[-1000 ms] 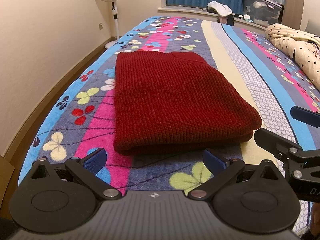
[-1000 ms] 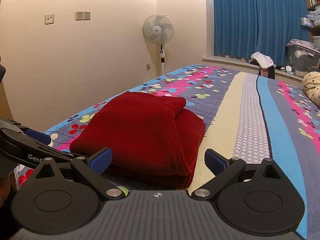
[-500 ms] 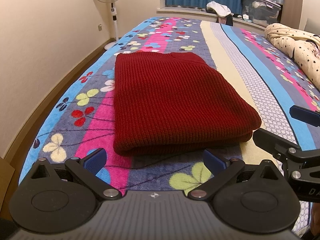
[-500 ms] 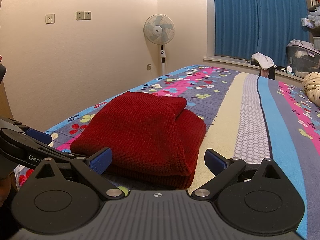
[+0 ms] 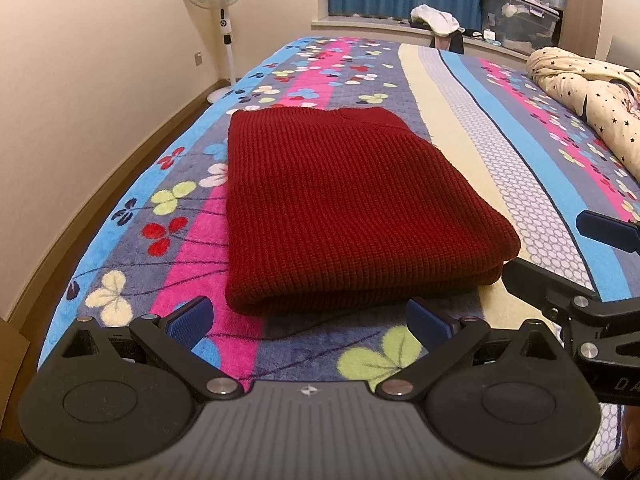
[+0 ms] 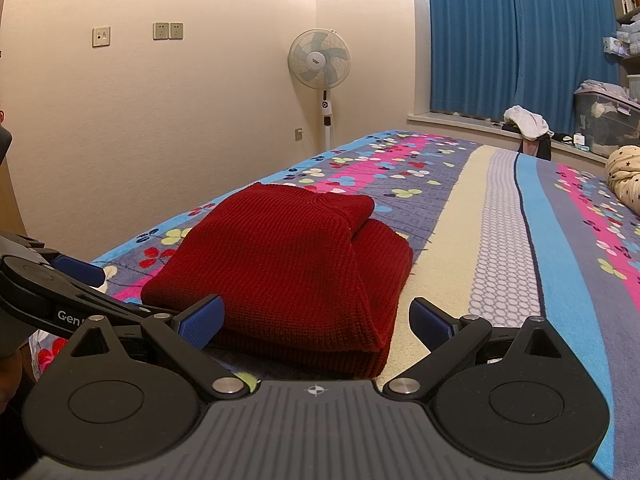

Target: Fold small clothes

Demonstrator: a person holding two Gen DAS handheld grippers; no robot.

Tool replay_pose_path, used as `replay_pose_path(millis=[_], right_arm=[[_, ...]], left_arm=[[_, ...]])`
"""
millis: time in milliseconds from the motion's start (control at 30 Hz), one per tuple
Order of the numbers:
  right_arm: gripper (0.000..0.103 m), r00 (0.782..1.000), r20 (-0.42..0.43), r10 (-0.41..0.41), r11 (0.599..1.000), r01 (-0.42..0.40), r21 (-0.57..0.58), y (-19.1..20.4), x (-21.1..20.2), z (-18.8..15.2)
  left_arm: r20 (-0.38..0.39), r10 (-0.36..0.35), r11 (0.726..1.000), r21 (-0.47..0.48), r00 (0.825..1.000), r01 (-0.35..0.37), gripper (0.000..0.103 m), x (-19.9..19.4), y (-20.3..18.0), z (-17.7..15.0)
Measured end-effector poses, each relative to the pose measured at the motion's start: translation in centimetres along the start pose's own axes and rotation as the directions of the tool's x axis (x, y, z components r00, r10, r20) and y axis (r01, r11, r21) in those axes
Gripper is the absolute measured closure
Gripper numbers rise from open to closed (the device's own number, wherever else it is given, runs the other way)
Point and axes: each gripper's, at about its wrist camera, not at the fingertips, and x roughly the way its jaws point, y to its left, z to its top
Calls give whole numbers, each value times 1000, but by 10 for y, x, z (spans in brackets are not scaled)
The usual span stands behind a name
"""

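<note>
Red ribbed-knit sweater (image 5: 340,208), folded rectangular, on plush blanket (image 5: 280,344).

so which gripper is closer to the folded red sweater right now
Right, narrowly. The right gripper straddles the folded red sweater's near right corner; the left gripper sits open just short of its front edge.

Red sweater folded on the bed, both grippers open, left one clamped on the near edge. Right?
Not quite. The left gripper is not clamped on anything: in the left wrist view its jaws stand wide apart, short of the red sweater. The rest holds: the sweater lies folded on the bed and the right gripper is open too.
</note>
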Motion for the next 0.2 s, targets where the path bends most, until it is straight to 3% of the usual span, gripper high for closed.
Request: replay_pose_path(millis=[200], right_arm=[[4,1000,0,0,1000,0,1,0,0,0]], left_arm=[[2,-1,1000,0,1000,1,1,0,0,0]])
